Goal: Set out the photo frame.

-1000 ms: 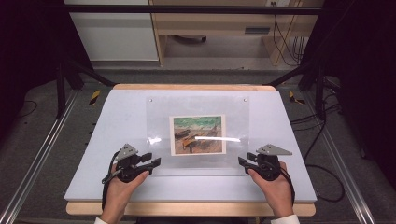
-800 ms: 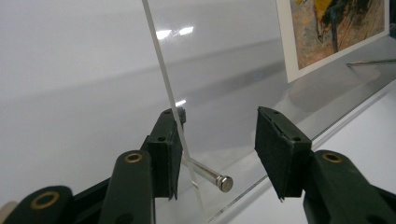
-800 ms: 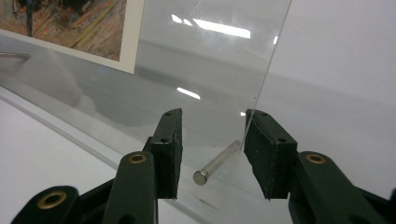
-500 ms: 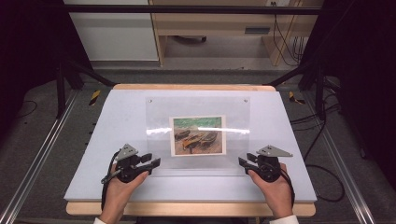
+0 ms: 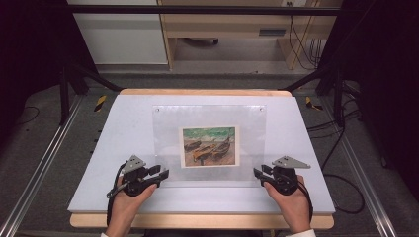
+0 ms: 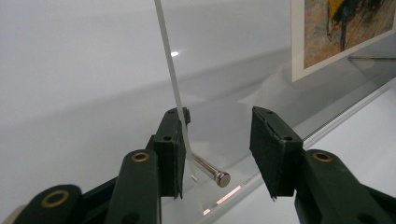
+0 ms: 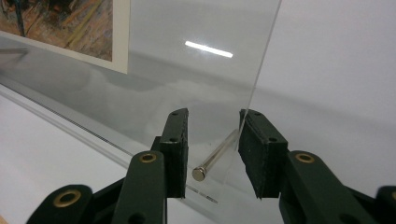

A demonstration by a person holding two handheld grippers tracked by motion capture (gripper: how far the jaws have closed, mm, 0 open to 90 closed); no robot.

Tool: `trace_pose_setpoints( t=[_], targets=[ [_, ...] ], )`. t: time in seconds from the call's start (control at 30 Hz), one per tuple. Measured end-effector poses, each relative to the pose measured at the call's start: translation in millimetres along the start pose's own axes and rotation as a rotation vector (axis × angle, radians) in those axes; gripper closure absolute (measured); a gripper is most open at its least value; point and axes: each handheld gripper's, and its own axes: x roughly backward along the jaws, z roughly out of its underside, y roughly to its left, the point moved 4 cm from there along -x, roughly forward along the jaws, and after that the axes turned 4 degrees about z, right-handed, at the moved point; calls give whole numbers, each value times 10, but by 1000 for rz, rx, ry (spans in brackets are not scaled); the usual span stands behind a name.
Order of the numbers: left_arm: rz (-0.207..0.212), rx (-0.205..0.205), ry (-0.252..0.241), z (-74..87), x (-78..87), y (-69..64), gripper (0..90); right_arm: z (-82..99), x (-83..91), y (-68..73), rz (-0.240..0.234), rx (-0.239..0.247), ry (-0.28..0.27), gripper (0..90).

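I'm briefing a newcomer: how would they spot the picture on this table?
On the white table lies a clear acrylic frame. At its middle sits the picture, a white-bordered painting of boats under a green sky, the one coloured thing there.

A white table [image 5: 123,133] with a wooden front edge [image 5: 197,220] stood on grey floor. Beyond it sat a pale wooden bench [image 5: 232,24] and a white cabinet [image 5: 118,34]; black cables [image 5: 341,143] trailed right.

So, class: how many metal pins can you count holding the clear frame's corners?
4: two at the far corners, and one near each gripper, between the left fingers and between the right fingers.
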Motion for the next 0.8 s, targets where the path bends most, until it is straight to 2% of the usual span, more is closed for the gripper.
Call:
trace_pose_setpoints(
  t=[0.3, 0.8],
  targets=[
    [-13, -2, -4, 40, 13, -21, 564, 27, 18, 22, 11, 4, 8, 642],
    [-29, 6, 54, 134, 36, -92, 560, 126, 61, 105, 44, 29, 48, 630]
  ],
)
